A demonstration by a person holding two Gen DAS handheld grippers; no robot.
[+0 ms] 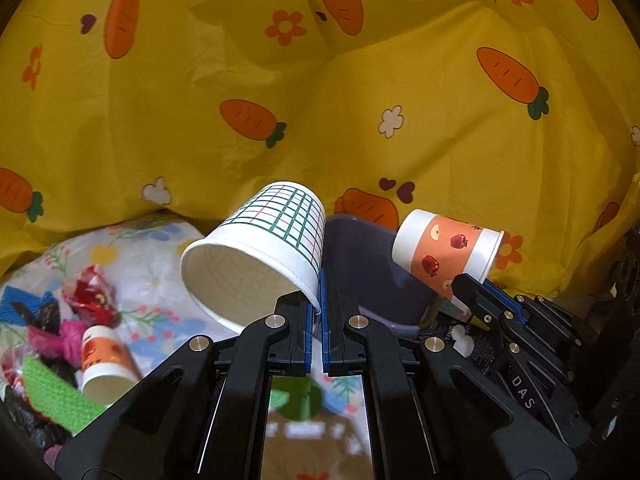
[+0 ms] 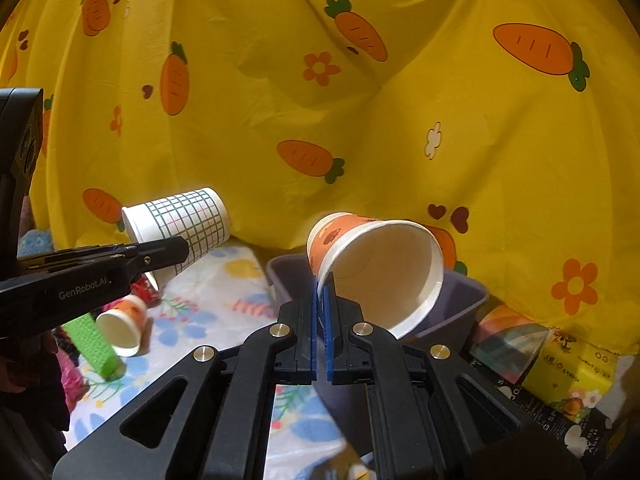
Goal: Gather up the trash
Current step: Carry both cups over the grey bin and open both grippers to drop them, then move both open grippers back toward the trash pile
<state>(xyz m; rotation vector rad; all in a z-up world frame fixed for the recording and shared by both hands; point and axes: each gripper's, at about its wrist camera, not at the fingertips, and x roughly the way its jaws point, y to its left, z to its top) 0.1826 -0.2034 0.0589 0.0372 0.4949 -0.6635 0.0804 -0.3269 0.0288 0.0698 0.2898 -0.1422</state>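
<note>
Left gripper (image 1: 319, 312) pinches the rim of a white paper cup with green grid lines (image 1: 256, 264), cup tilted, mouth toward the camera. Right gripper (image 2: 322, 300) clamps the rim of an orange apple-print cup (image 2: 376, 268), mouth also facing back. Both cups held in the air near a purple bin (image 2: 460, 304); the orange cup hangs over it. Below left, on the table's floral cloth (image 2: 224, 300): a second small orange cup (image 2: 122, 326) on its side, a green strip (image 2: 94, 344), red and pink wrappers (image 1: 92, 296). Right of the bin, a yellow carton (image 2: 568, 376). Behind everything, a yellow carrot-print sheet (image 2: 360, 120).
</note>
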